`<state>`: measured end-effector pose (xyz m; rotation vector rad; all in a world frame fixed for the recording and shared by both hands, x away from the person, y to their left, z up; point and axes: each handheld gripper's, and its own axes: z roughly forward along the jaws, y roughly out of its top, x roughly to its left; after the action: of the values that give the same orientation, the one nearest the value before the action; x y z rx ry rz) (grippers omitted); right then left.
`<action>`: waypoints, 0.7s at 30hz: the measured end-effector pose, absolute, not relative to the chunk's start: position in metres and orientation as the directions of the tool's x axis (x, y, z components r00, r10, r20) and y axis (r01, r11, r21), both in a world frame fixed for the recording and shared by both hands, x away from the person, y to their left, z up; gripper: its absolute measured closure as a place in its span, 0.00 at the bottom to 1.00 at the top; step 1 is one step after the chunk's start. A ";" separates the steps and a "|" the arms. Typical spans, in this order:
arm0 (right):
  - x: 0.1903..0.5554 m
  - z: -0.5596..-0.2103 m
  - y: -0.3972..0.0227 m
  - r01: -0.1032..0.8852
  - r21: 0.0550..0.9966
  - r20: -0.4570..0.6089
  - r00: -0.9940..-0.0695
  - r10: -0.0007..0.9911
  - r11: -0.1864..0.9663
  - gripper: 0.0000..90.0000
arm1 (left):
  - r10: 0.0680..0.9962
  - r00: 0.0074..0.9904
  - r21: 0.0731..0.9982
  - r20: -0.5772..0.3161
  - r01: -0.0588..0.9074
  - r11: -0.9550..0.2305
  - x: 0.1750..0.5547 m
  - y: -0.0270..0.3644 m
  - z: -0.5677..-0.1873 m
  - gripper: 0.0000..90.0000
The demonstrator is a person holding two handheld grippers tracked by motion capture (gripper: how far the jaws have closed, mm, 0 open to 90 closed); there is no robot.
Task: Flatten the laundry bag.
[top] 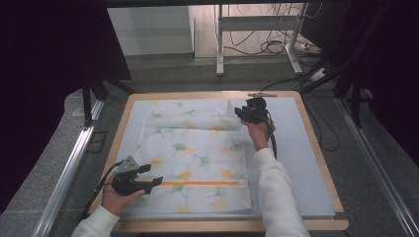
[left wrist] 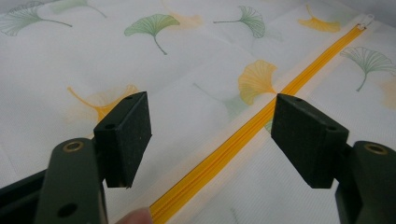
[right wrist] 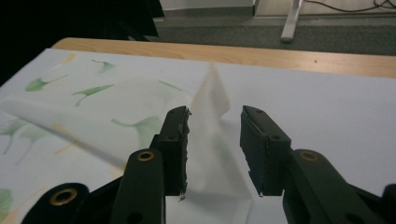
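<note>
- One white fabric cover printed with green and yellow ginkgo leaves (top: 192, 158), lying flat.
- One orange zipper (top: 202, 183) running along that cover.
- One pale blue-grey mat (top: 301, 163) beneath it.
- One light wooden table (top: 323, 163).
- Two black two-jaw grippers: the left gripper (top: 155, 175) and the right gripper (top: 239, 114).

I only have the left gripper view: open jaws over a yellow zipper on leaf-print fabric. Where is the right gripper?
Observer: The right gripper is at the far right corner of the fabric cover.
Operator: Is it gripping that corner?
Observer: No. Its jaws stand apart, and the raised corner sits beyond them, peaked up and blurred.
Operator: Anything under the cover?
Observer: A pale blue mat on the wooden table.
</note>
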<state>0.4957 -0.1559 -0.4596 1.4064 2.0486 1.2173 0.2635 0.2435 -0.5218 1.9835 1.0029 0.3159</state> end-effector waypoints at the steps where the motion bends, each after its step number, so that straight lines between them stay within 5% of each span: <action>1: 0.492 -0.456 -0.157 0.558 0.819 0.158 -0.440 0.884 0.132 0.68 | 0.751 0.644 0.792 -0.147 0.531 -0.300 0.263 0.243 -0.522 0.32; 10: 0.472 -0.456 -0.144 0.566 0.783 0.147 -0.572 0.807 0.258 0.97 | 0.750 0.644 0.792 -0.151 0.533 -0.297 0.263 0.243 -0.522 0.32; 21: 0.496 -0.496 -0.104 0.612 0.717 0.141 -0.597 0.790 0.334 0.99 | 0.752 0.642 0.793 -0.152 0.533 -0.295 0.264 0.243 -0.522 0.32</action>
<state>0.4965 -0.1038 -0.4958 1.2691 2.3664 1.1151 0.2638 0.2428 -0.5217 1.9781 1.0056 0.3134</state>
